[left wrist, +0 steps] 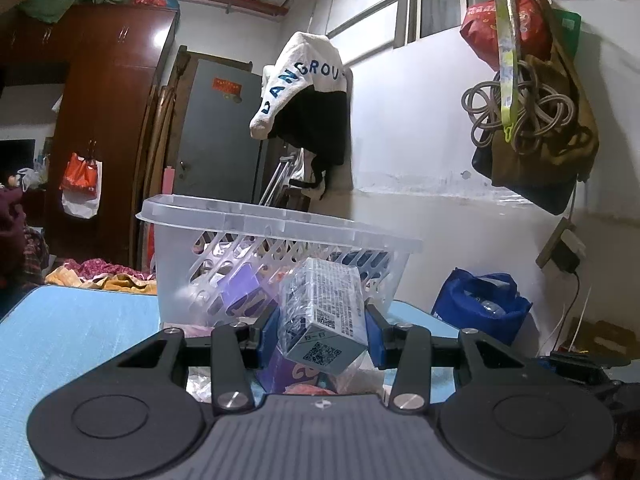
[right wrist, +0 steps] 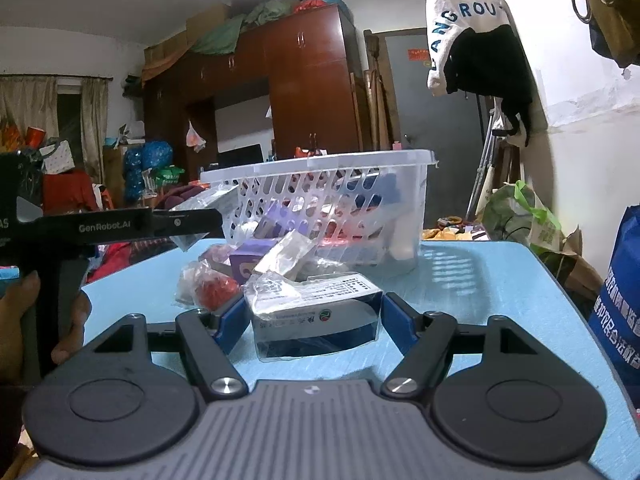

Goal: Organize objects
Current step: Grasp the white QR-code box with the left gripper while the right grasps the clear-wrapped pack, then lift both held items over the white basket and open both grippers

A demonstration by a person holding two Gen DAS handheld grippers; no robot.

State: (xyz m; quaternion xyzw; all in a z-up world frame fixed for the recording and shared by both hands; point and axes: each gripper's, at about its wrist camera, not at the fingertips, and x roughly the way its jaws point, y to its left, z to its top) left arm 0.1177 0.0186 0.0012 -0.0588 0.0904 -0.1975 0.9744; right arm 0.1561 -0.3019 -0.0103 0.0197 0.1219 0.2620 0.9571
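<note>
My left gripper [left wrist: 322, 328] is shut on a small plastic-wrapped box [left wrist: 324, 308] with a QR code on its near end. It holds the box tilted in the air, just in front of the clear slotted basket [left wrist: 240, 216]. In the right wrist view that gripper [right wrist: 212, 216] and its box [right wrist: 208, 200] hang by the basket's [right wrist: 320, 160] left side, above the pile. My right gripper [right wrist: 314, 308] is shut on a wider wrapped box [right wrist: 320, 300] that lies flat on the blue table [right wrist: 480, 300], with a blue pad against each side.
A pile lies on the table in front of the basket: a purple box [right wrist: 252, 258], a red packet [right wrist: 212, 292] and another wrapped box [right wrist: 284, 256]. The basket holds several items. A blue bag [right wrist: 620, 300] stands off the table's right edge. A hand [right wrist: 24, 308] grips the left handle.
</note>
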